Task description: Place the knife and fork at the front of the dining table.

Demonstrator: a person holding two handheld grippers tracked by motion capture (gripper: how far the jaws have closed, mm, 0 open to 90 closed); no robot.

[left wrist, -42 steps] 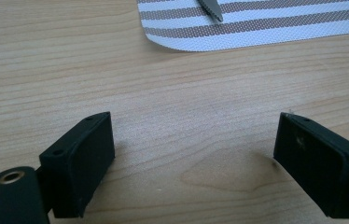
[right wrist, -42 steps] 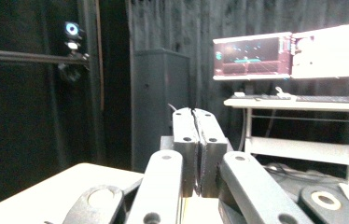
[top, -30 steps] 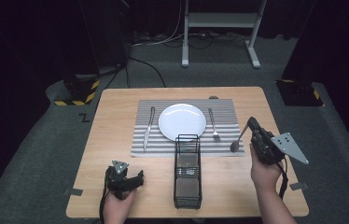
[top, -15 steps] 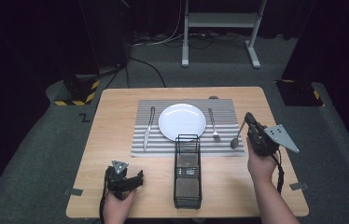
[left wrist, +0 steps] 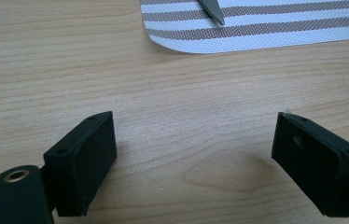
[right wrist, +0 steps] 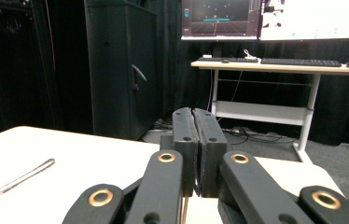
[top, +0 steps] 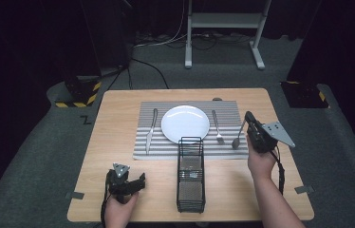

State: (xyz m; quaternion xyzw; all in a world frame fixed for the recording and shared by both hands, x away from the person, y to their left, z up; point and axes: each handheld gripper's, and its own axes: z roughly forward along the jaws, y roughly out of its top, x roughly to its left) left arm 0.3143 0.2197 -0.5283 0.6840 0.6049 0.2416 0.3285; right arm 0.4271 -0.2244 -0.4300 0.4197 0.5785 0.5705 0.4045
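You are seated at a wooden table (top: 118,118), holding a two-jaw tool in each hand. A striped placemat (top: 147,154) lies across the middle of it, set as a place setting: one white plate (top: 185,122) in the centre, one knife (top: 151,129) to its left, one fork (top: 217,127) just to its right. One spoon (top: 238,137) is at the mat's right edge, and this is the piece in hand.

Your right gripper (top: 248,119) has its jaws pressed together. The high view shows the top of the spoon's handle meeting that gripper while the bowl dips toward the mat, so you appear to be pinching it by the handle tip; the right gripper view shows the two pads closed flat against each other (right wrist: 195,140) but not the spoon itself. Holding it at the far end of the handle looks meant to let the bowl come down first, parallel to the fork.

Your left gripper (top: 127,181) sits low over bare wood near the table's front left, jaws wide apart with nothing between them, likely parked out of the way. The left gripper view shows the mat's corner and the knife tip (left wrist: 212,11) ahead.

One black wire basket (top: 191,199) stands in front of you, between your hands, probably where the cutlery came from.
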